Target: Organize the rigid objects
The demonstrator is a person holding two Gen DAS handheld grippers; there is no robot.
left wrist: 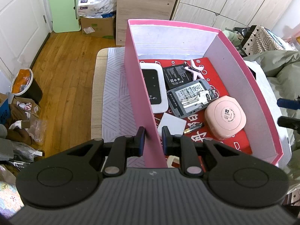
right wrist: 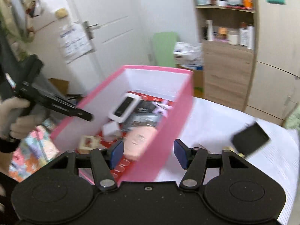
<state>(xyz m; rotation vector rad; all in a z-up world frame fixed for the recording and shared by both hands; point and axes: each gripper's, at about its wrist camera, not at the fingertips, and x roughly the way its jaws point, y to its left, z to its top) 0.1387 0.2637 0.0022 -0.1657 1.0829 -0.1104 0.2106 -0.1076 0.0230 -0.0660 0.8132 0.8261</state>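
Note:
A pink box (left wrist: 137, 86) with white inner walls stands on a white cloth. Inside lie a white Wi-Fi device (left wrist: 154, 86), a black battery (left wrist: 176, 75), a grey device (left wrist: 189, 97) with keys (left wrist: 198, 98) on it, a pink round case (left wrist: 226, 117), a white card (left wrist: 171, 124) and an AA battery (left wrist: 194, 127). My left gripper (left wrist: 152, 140) straddles the box's left wall, its pads close on either side. My right gripper (right wrist: 149, 153) is open over the box's right wall (right wrist: 165, 131), empty. A black phone-like object (right wrist: 250, 140) lies on the cloth to the right.
The box sits on a small table (left wrist: 97, 86) beside a bed with a green duvet (left wrist: 281, 69). A wooden cabinet (left wrist: 144, 9), cardboard boxes (left wrist: 97, 26) and a bin (left wrist: 24, 84) stand on the wood floor. The right wrist view is blurred.

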